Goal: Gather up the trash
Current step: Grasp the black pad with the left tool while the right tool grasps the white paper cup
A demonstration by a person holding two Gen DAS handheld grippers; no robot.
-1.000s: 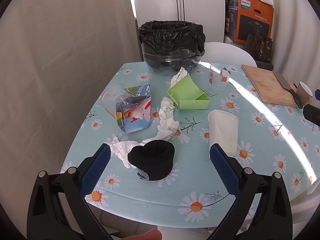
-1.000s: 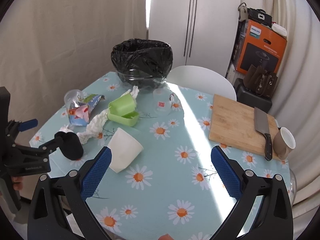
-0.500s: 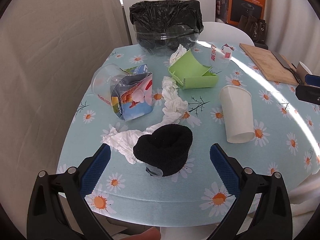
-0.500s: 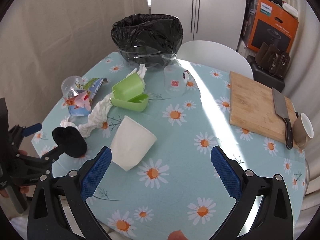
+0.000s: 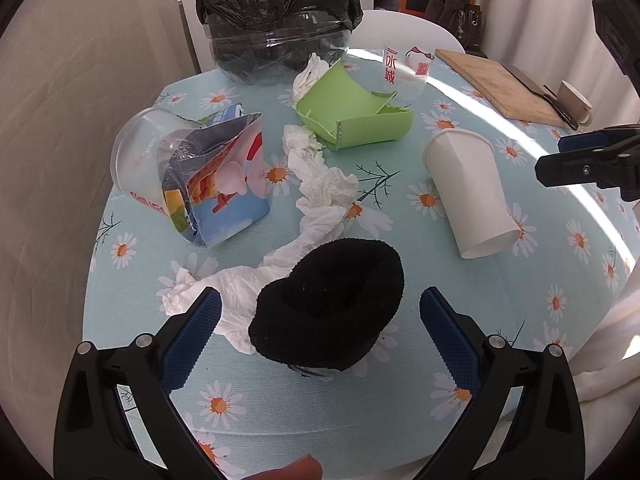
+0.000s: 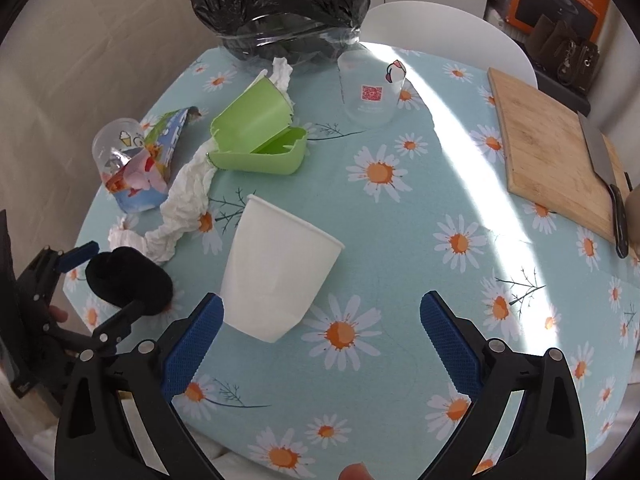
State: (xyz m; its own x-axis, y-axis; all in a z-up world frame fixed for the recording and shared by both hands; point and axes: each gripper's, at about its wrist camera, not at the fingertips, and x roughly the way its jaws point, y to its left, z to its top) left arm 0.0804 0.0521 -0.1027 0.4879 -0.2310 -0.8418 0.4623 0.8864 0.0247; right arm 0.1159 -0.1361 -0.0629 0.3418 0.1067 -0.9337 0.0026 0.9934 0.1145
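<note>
My left gripper is open, its jaws on either side of a black knitted sock that lies on the daisy tablecloth over a crumpled white tissue. My right gripper is open just before a white paper cup lying on its side; the cup also shows in the left wrist view. Further back lie a colourful snack bag, a clear plastic cup, a green plastic box and a printed clear cup. A bin with a black bag stands at the far edge.
A wooden cutting board with a cleaver lies at the right, a brown mug beside it. A white chair stands behind the table. A curtain hangs close on the left. The table edge is near me.
Both grippers have moved forward and down toward the table; the sock and the paper cup look larger and closer. Both stay open. Nothing on the table has moved.
</note>
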